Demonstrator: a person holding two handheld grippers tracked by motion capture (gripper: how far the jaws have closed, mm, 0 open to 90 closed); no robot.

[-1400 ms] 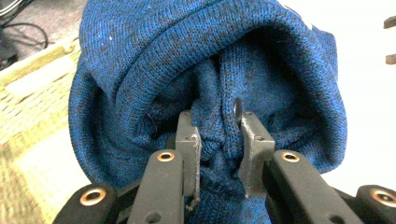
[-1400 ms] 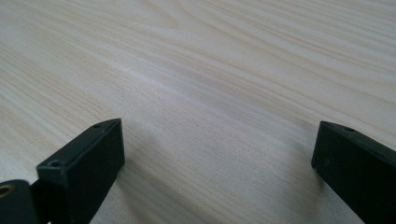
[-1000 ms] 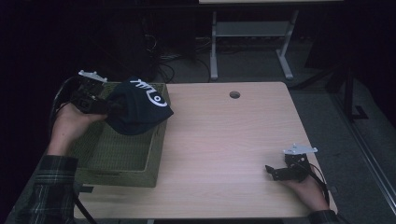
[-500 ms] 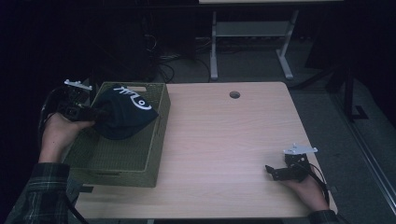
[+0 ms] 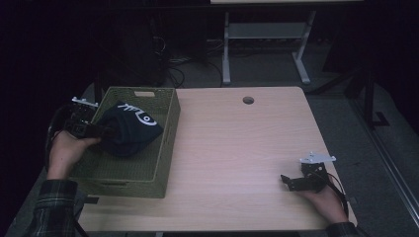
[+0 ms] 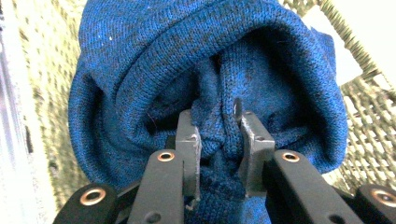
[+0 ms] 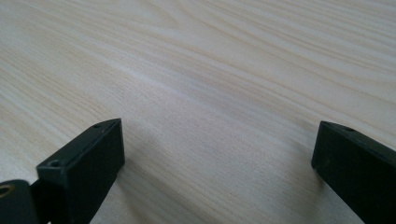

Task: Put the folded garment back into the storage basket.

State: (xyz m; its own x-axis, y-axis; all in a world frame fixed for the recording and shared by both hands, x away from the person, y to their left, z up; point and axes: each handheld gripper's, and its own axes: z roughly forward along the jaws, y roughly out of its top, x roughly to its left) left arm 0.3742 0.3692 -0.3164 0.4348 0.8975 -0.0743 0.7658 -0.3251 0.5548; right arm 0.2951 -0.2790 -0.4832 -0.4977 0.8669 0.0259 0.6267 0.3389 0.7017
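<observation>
Knit hat [image 6: 154, 70]: blue wool-like cloth, fine ribbed stitch, matt, slightly fuzzy with pale lint specks; white printed or stitched mark on it in the high view. Basket [image 5: 163, 148]: olive woven fibre, coarse open weave, rough, matt. Table [image 7: 224, 70]: pale wood-grain top, smooth, soft sheen. Left gripper [image 6: 218, 140]: dull grey metal pads, scuffed; black matt plastic arms with brass-coloured eyelets. Right gripper [image 7: 219, 154]: black matt plastic.

The left hand [image 5: 66, 150] holds the left gripper [image 5: 106, 131] level at the person's left, its jaws pinched tight on a fold of cloth. The right hand [image 5: 326, 200] rests low at the right, the right gripper [image 5: 285, 180] pointing left with jaws spread wide apart.
</observation>
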